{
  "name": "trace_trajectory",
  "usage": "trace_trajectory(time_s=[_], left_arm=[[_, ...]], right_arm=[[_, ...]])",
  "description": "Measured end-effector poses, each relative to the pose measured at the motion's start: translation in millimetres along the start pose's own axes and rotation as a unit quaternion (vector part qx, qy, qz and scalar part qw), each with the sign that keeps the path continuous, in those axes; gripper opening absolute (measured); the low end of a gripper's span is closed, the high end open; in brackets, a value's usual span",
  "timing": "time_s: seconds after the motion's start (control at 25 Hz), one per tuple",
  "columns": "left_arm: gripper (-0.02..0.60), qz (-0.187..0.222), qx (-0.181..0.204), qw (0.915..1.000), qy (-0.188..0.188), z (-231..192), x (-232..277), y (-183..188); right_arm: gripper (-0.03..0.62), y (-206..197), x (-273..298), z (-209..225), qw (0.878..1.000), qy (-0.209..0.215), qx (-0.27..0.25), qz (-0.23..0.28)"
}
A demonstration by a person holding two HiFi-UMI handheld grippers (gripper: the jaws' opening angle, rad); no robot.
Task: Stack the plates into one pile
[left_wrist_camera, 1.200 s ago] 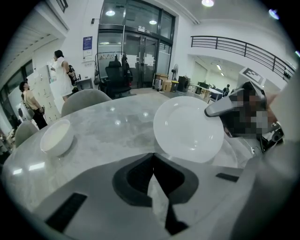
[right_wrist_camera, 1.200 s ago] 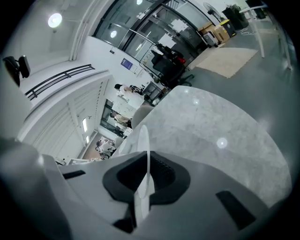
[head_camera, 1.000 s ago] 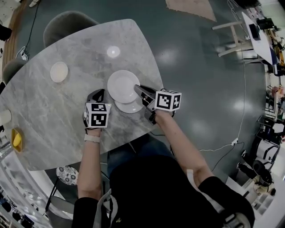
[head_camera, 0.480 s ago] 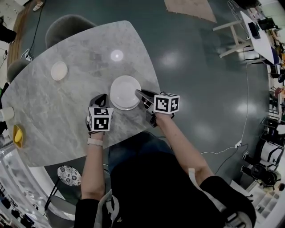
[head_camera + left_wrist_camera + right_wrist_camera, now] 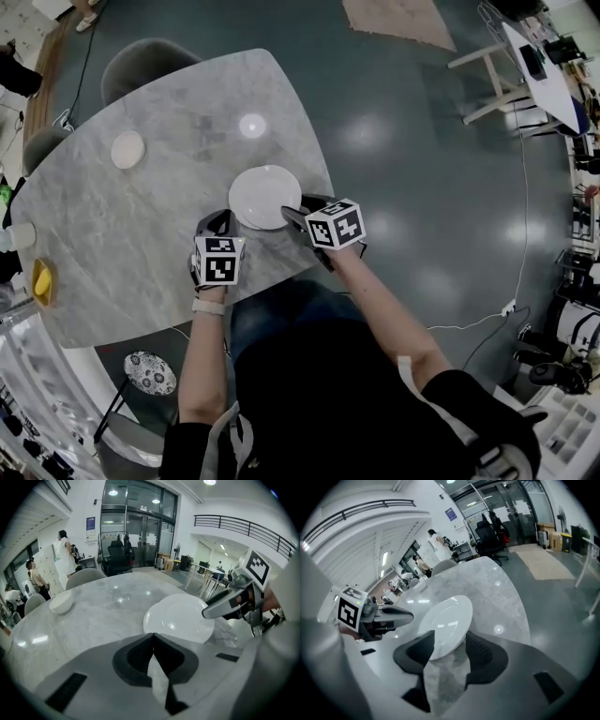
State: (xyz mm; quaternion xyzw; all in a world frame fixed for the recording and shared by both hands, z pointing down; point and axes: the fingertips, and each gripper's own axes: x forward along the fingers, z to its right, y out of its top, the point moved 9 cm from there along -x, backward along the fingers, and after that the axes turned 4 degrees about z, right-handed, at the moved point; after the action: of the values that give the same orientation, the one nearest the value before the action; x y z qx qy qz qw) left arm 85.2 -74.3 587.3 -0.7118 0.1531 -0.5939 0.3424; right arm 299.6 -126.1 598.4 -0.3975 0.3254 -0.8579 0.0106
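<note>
The person wears a black short-sleeved top (image 5: 319, 403), blue trousers (image 5: 267, 314) and a pale wristband (image 5: 208, 307). The left gripper (image 5: 222, 220) and right gripper (image 5: 292, 212) are dark grey, each bearing a white cube printed with black square markers.

the top plate (image 5: 265, 197), offset from the lower one a second ago, now lies squarely on it near the front edge of the table (image 5: 141, 234). the right gripper (image 5: 294, 209) has just been opening its jaws, the rim loose between them.
</note>
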Motion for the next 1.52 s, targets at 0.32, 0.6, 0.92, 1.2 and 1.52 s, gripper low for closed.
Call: trace_trajectory(time_s=[0.32, 0.6, 0.92, 1.2, 1.52], left_arm=[[0.011, -0.004, 0.001, 1.0, -0.001, 9, -7, -6], [0.011, -0.009, -0.001, 1.0, -0.003, 5, -8, -12], [0.011, -0.001, -0.017, 0.9998, 0.004, -4, -21, -23], [0.01, 0.001, -0.027, 0.9995, 0.013, -25, -46, -44], [0.011, 0.029, -0.065, 0.997, 0.03, -52, -90, -53]], right_arm=[[0.255, -7, 0, -2, 0.994, -0.05, -0.086, -0.048], [0.264, -7, 3, -3, 0.994, -0.046, -0.085, -0.046], [0.264, -9, 16, -13, 0.993, -0.04, -0.089, -0.063], [0.264, -6, 17, -18, 0.992, -0.074, -0.086, -0.054], [0.264, 15, 3, -60, 0.99, -0.096, -0.099, 0.007]])
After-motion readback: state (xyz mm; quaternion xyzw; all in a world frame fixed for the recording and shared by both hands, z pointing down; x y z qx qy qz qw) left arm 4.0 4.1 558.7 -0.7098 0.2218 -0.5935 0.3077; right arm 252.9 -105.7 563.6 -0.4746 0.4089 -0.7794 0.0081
